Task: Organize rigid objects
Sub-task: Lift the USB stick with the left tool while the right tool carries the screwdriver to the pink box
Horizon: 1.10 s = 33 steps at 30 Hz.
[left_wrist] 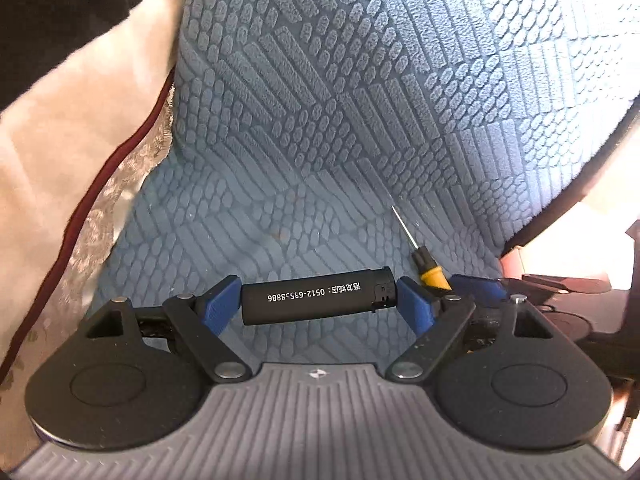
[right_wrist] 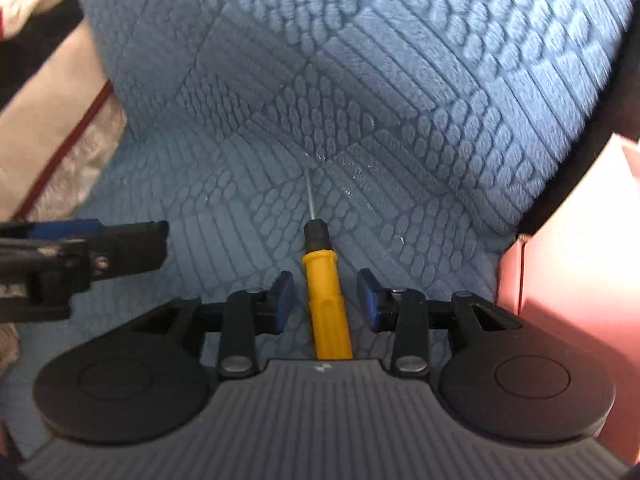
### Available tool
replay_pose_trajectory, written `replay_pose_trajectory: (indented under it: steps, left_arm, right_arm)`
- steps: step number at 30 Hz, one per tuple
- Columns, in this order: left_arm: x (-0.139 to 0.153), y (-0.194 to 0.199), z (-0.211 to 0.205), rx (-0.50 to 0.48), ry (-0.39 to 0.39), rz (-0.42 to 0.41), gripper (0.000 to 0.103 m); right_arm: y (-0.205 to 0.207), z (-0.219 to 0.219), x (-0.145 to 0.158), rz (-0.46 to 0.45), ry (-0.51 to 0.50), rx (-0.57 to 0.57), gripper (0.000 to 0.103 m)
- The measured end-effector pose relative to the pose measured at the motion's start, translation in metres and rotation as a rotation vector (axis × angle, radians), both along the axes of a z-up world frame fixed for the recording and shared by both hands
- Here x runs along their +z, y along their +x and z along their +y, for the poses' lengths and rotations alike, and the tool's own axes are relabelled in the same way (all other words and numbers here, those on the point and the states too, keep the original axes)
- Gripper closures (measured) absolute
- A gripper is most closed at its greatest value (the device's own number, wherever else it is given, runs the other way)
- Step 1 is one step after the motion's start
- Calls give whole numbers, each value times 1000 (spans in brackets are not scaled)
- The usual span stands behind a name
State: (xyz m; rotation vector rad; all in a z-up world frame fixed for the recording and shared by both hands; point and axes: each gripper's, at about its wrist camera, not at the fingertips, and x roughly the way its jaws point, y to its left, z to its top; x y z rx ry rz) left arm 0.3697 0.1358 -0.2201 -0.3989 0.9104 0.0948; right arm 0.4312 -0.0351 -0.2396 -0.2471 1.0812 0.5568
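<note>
My left gripper is shut on a black lighter with white print, held end to end between the blue pads, just above the blue cushion. A yellow-handled screwdriver with a thin metal shaft lies on the cushion. My right gripper is open around its handle, pads apart on both sides, not touching. The screwdriver also shows in the left wrist view, just right of the lighter. The left gripper with the lighter shows at the left of the right wrist view.
A blue textured cushion forms the seat and back. A cream blanket with dark red trim lies at the left. A pink surface stands at the right.
</note>
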Motion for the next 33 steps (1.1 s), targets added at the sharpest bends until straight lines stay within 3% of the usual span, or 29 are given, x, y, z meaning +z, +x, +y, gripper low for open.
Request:
replay_pose_trajectory:
  steps: [1,2,12,24,29,33]
  left_arm:
    - [1,-2,0,-1,-4,-4,16]
    - [3,-6,1,0,-7,-9,16]
    - [15,-28,-1,-26,-22,-40,16]
    - [45,-80,-17,-81,-29,-97,16]
    - [56,-97,-26,-94,3,-99,16]
    - [67,-107,-26,-107,-21,-97,16]
  right_arm:
    - [-2,2,-1,-12,-9,1,80]
    - [-3,3,0,-14,-4,-3,81]
    - [-38,-6,22,-58,-2,-68,82]
    - [-98,-27,56,-86,46,-106,82]
    - [-120,-44,71,-74,71,-130,82]
    - [-132,-51,79,-45,81,-139,82]
